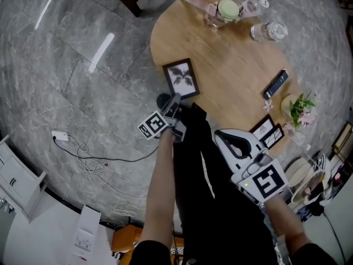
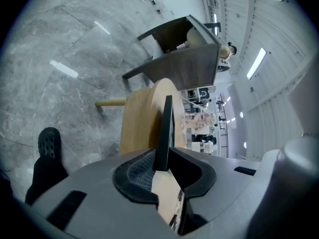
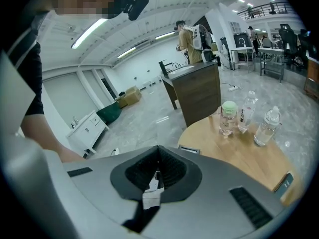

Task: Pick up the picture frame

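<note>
While the left gripper (image 1: 175, 99) (image 2: 162, 166) has its jaws clenched on the near edge of the picture frame (image 1: 181, 77) (image 2: 164, 128), the frame sits at the left edge of the round wooden counter (image 1: 231, 65); whether it is clear of the wood can't be told. The right gripper (image 1: 223, 137) (image 3: 157, 176) hangs near the counter's front edge, well apart from the frame, jaws pressed together. One dark shoe (image 1: 164, 100) is just beside the left gripper. On the far side: one green-lidded cup (image 1: 227, 9) and two clear bottles (image 1: 268, 31). Right side: one phone (image 1: 275, 84), one small flower plant (image 1: 299, 108) and two small frames (image 1: 268, 131). One white cable (image 1: 83, 153) lies on the floor.
</note>
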Available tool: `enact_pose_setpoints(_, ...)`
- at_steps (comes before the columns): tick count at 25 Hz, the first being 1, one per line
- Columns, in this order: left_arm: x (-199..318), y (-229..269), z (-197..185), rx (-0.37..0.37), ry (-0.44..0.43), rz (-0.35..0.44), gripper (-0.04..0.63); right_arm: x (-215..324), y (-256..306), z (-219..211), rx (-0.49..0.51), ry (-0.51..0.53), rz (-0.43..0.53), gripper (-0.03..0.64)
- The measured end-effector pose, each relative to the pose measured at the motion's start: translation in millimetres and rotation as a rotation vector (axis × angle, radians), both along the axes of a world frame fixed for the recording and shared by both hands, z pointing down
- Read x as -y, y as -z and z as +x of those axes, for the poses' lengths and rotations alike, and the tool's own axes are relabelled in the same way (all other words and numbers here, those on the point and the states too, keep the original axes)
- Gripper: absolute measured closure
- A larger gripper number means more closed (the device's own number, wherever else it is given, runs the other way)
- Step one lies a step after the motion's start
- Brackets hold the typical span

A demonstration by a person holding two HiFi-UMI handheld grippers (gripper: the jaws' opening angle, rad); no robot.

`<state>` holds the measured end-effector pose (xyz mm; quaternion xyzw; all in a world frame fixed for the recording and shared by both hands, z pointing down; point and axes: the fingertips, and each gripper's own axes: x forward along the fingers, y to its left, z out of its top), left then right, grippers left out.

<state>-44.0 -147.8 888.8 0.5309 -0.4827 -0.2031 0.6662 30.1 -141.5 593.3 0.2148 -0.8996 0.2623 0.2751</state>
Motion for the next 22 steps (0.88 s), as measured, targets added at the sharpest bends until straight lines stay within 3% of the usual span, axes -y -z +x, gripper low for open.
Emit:
enact_pose_setpoints(12,18,65,-5,-0.019,0.036,0.095,0.518,-2,52,5,0.027,0.019,0.094,0.607)
enact_pose_setpoints(22,6,173,8,-0.086,0.128,0.184,0.518,-10,105,24,0.079,0.004,0.146,0.607)
